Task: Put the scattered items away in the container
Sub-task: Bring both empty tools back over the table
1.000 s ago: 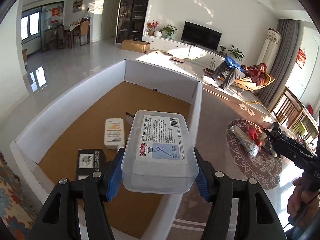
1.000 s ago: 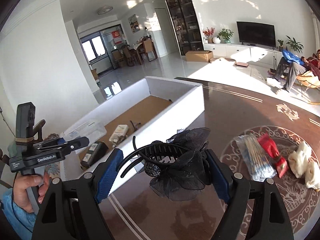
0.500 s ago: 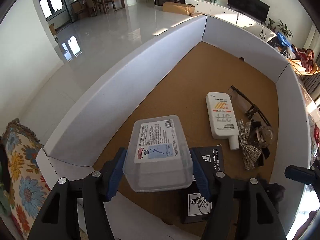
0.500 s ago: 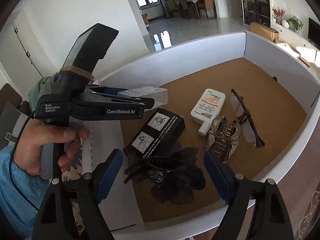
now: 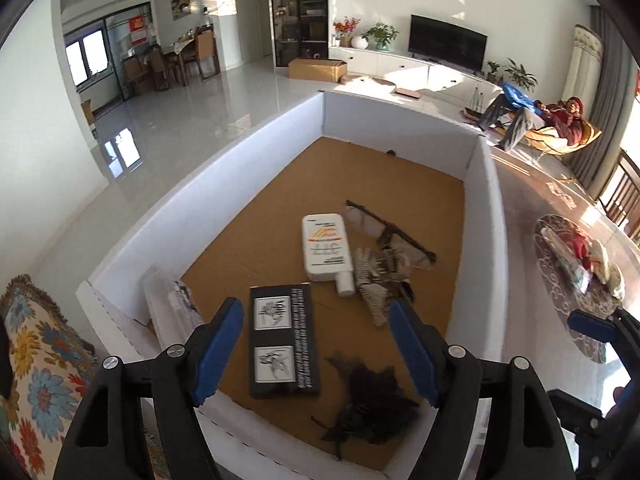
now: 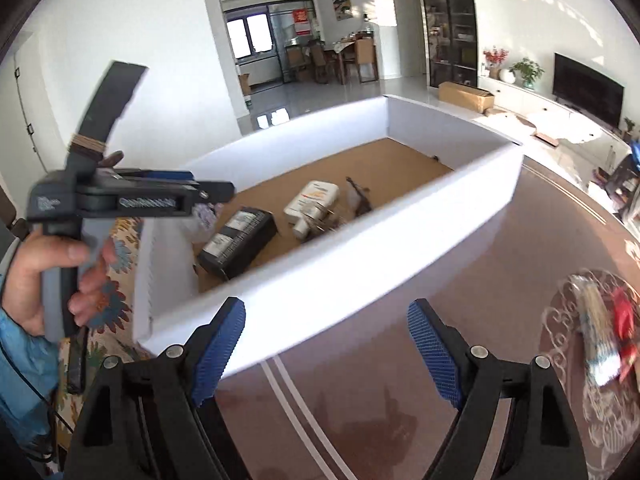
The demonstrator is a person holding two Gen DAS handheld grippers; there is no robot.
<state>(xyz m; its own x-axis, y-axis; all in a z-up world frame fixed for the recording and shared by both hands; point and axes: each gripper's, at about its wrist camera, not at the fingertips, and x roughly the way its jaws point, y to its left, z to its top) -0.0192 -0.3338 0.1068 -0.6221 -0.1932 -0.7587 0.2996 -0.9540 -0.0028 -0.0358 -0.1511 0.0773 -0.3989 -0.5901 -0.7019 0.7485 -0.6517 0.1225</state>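
The white-walled box (image 5: 200, 200) with a brown floor holds a black carton (image 5: 284, 346), a white tube (image 5: 326, 248), glasses (image 5: 390, 230), a glittery clip (image 5: 374, 280), a clear plastic case (image 5: 168, 308) leaning in the near left corner, and a black lace hair clip (image 5: 372, 400). My left gripper (image 5: 316, 348) is open and empty above the box. My right gripper (image 6: 326, 348) is open and empty over the brown table, outside the box wall (image 6: 360, 256). The left gripper (image 6: 132, 200) shows in the right wrist view.
A round patterned mat (image 5: 572, 276) right of the box holds a cotton swab pack (image 6: 596, 328), a red packet (image 6: 624, 320) and a pale cloth (image 5: 608, 268). A floral cloth (image 5: 36, 364) lies left of the box.
My left gripper let go of the clear case, which now leans in the box corner. My right gripper dropped the black lace clip in the box and pulled back outside the wall.
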